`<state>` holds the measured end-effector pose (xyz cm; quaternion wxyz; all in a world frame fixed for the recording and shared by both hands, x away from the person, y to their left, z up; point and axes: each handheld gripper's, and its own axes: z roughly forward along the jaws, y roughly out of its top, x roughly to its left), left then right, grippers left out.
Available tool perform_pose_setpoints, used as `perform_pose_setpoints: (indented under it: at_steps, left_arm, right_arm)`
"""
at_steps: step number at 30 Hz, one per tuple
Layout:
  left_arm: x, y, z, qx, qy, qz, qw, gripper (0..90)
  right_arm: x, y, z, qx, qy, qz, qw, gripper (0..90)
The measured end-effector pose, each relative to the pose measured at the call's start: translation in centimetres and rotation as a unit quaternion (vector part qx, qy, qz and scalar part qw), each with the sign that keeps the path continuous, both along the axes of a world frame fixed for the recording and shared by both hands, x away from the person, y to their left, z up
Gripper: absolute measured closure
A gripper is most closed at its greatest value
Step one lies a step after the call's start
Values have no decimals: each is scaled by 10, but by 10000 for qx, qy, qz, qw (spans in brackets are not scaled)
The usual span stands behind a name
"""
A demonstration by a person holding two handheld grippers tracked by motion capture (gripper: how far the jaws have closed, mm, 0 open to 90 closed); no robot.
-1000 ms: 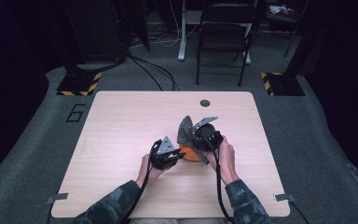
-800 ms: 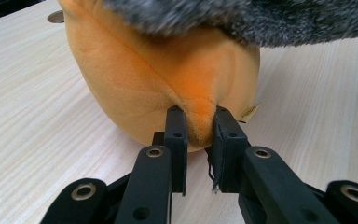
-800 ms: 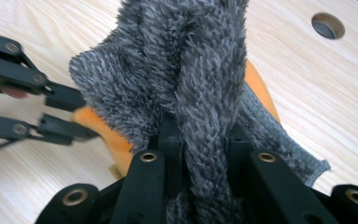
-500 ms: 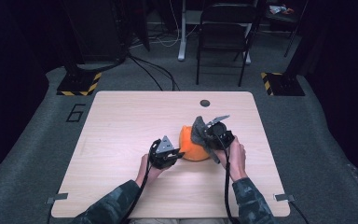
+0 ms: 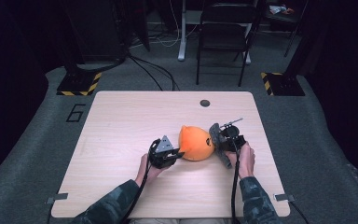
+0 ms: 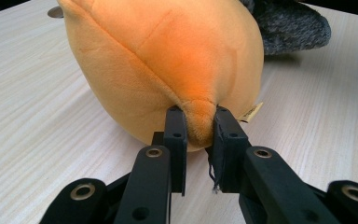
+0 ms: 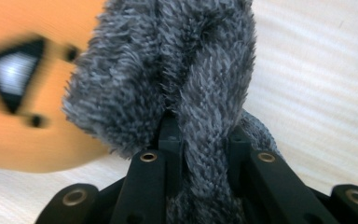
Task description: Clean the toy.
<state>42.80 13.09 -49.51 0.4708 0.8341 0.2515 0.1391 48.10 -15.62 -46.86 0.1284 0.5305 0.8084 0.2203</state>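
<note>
Orange plush toy [image 5: 195, 143] lies on the light wood desk [image 5: 121, 121], right of centre and toward the near half, between the two hands.

Left tool [image 5: 175, 154]: at the toy's near-left side. In the left gripper view the left tool [image 6: 199, 128] is clenched on a small fold of the orange plush toy [image 6: 168, 60] at a seam end; plush is squeezed between both pads. A small tan tag [image 6: 251, 112] sticks out of the toy just right of the pinch, and a loose dark thread hangs by the right-hand jaw. The toy rests on the desk [image 6: 37, 107] here.

Right tool [image 5: 217, 140]: at the toy's right side, person's hand [image 5: 246, 158] behind it, cable running back toward the sleeve. In the right gripper view the right tool [image 7: 204, 135] is clenched on a grey fuzzy fabric piece [image 7: 186, 70], which bunches up between the jaws and stands above them. The same grey fabric [image 6: 289, 23] shows behind the toy's upper right in the left gripper view, lying on the desk and touching the toy. Whether it is sewn to the toy I cannot tell.

Right gripper view, left side: orange surface, blurred, with a dark eye-like patch [image 7: 11, 77] with a pale centre.

Far edge of desk: a round dark grommet [image 5: 205, 102], well apart from the toy. Behind the desk, a black chair [image 5: 226, 32] on the grey floor.
</note>
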Motion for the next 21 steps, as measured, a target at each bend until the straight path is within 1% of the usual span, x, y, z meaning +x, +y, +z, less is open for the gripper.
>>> perform_pose_setpoints:
  at_steps: [2,4,5,6,7,8,9,10,11,13,14,15,16,17,18,19,20,21]
  left_arm:
    - [0,0,-1,-32,-4,28,10000,781]
    - [1,1,0,-20,27,34,10000,779]
    - [1,2,-1,-38,34,36,10000,777]
    - [2,2,-1,-58,26,63,10000,777]
    - [2,2,-1,-75,37,70,9999,776]
    - [2,2,-1,-57,57,39,10000,774]
    - [2,2,-1,-57,17,56,10000,774]
    - [2,1,-1,-61,8,66,10000,773]
    - [2,2,-1,-46,31,29,10000,772]
    - [2,2,-1,-55,42,25,10000,769]
    - [2,2,-1,-60,25,39,10000,767]
    - [2,2,-1,-57,14,29,10000,762]
    - [2,2,-1,-31,-4,-13,10000,753]
    - [2,2,-2,-14,-36,-33,10000,722]
    - [1,2,-2,-13,-60,-44,10000,669]
    - [0,2,-3,48,-104,-39,9999,603]
    - [-1,2,-3,149,-215,-16,9997,543]
    - [-2,0,-4,269,-336,15,9991,489]
  right_arm:
    - [1,-4,-2,24,25,-52,10000,748]
    - [0,-6,5,43,-50,-73,10000,748]
    - [-1,-7,10,56,-165,-59,9998,749]
    - [-3,-7,16,120,-254,-24,9996,749]
    - [-6,-7,26,186,-435,-20,9989,749]
    - [-9,-5,35,304,-512,27,9982,748]
    - [-11,-4,42,374,-579,57,9976,749]
    - [-15,-2,49,491,-742,154,9959,748]
    - [-18,4,57,587,-823,261,9945,748]
    - [-22,13,63,640,-874,491,9929,748]
    - [-23,20,63,669,-788,555,9931,748]
    - [-22,27,61,587,-716,638,9937,748]
    - [-21,32,55,554,-622,724,9939,748]
    - [-19,35,49,455,-565,736,9946,749]
    - [-18,37,44,400,-598,690,9950,749]
    - [-16,37,40,447,-588,662,9951,749]
    - [-14,35,38,555,-543,653,9948,750]
    - [-14,32,37,617,-564,604,9947,749]
